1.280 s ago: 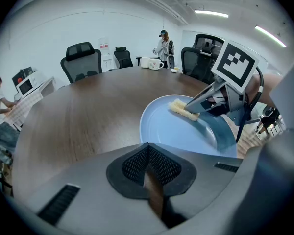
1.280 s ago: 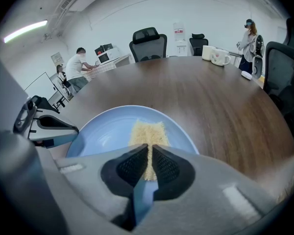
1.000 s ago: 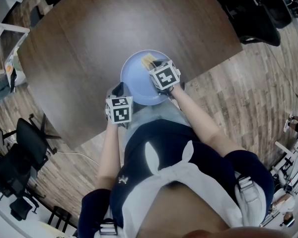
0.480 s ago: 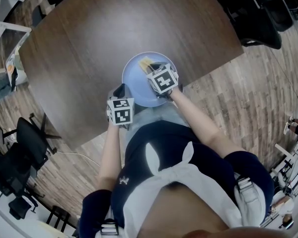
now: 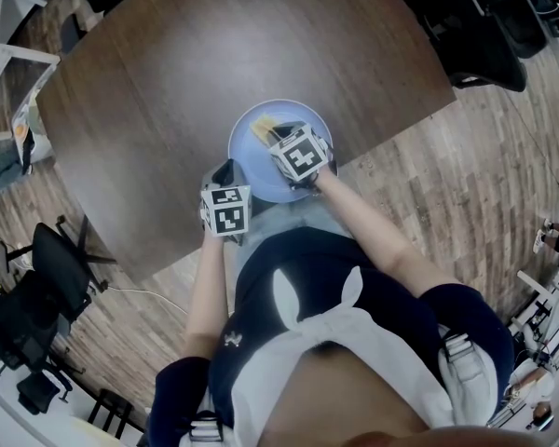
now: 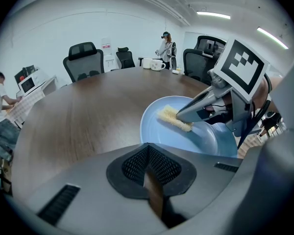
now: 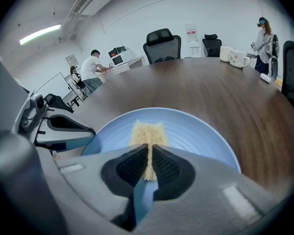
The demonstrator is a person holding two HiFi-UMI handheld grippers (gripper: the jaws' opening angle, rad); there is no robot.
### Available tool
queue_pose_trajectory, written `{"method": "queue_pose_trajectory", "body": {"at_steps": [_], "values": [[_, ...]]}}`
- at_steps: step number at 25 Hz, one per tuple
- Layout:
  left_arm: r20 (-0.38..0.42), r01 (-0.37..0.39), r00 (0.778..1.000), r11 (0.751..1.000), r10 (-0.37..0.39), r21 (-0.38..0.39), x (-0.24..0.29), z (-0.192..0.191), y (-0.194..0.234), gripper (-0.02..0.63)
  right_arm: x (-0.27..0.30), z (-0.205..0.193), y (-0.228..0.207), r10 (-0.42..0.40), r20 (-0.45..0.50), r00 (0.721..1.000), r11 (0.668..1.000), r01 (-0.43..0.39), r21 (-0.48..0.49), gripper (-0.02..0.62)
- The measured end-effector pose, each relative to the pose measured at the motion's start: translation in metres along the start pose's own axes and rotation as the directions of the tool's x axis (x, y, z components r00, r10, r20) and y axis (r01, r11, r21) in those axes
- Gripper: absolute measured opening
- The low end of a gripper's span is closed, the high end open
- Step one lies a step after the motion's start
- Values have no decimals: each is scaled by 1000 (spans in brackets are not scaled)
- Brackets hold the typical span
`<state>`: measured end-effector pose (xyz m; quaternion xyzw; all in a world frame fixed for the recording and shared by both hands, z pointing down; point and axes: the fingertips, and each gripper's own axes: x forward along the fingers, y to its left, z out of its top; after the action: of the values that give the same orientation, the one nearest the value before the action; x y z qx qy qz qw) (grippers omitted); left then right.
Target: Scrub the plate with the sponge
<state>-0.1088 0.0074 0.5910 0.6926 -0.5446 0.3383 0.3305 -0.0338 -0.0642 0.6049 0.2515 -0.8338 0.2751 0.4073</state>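
Observation:
A light blue plate (image 5: pixel 252 161) lies near the front edge of the dark wooden table (image 5: pixel 168 73). My right gripper (image 5: pixel 272 136) is shut on a yellow sponge (image 5: pixel 263 128) and holds it down on the plate's far part. In the right gripper view the sponge (image 7: pixel 147 131) sticks out ahead of the jaws onto the plate (image 7: pixel 201 131). My left gripper (image 5: pixel 224 172) is shut, empty, at the plate's near-left rim. The left gripper view shows the sponge (image 6: pixel 170 117) under the right gripper (image 6: pixel 180 118).
Two white mugs (image 7: pixel 236 57) stand at the table's far side. Black office chairs (image 7: pixel 161 44) ring the table, and another (image 5: pixel 51 259) stands on the floor at left. People stand and sit at the room's edges (image 7: pixel 92 67).
My right gripper has slid the sponge leftward across the plate's far part. The left gripper and the plate have stayed in place.

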Motion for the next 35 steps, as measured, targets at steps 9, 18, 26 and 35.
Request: {"method": "queue_pose_trajectory", "body": {"at_steps": [9,18,26,35], "values": [[11,4,1000,1000,-3,-18,-1,-1,1,3,7,-3,18,36,-10,999,999,-36,-37,25],[23,13,1000,999,-12,-30,0,0,1,3,15,-9,43,95,-17,995,992,-96,-82,25],[31,21,999,999,-20,-41,-2,-2,3,3,16,-14,61,127,-45,991,986,-131,-102,25],[37,27,999,999,-25,-44,-4,-2,5,3,13,-14,75,155,-61,986,979,-162,-126,25]]}}
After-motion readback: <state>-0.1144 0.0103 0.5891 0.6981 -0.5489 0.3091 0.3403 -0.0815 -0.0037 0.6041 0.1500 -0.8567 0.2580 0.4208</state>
